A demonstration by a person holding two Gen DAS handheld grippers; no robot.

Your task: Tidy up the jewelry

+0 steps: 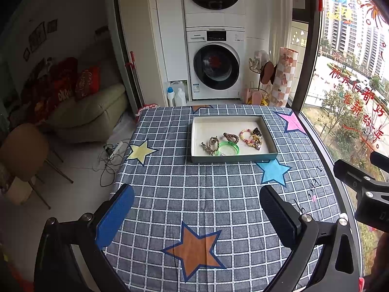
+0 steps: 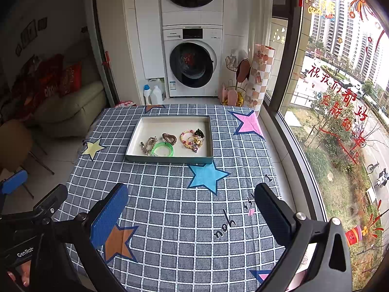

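A shallow grey tray (image 1: 233,157) (image 2: 170,159) with a white floor stands at the far middle of the checked tablecloth. In it lie a metal chain bracelet (image 1: 211,145) (image 2: 147,144), a green ring bracelet (image 1: 229,148) (image 2: 163,149), a brown spiral hair tie (image 1: 231,137) (image 2: 169,137), a pink and yellow bead bracelet (image 1: 246,135) (image 2: 186,136) and a dark clip with charms (image 1: 257,138) (image 2: 198,138). My left gripper (image 1: 197,213) is open and empty above the near tablecloth. My right gripper (image 2: 192,209) is open and empty, to the right of the left one.
The table (image 1: 170,194) runs along a large window on the right (image 2: 340,121). Stacked washing machines (image 1: 215,68) stand beyond the far edge. A sofa and a chair (image 1: 22,150) are on the left, with cables on the floor (image 1: 109,155).
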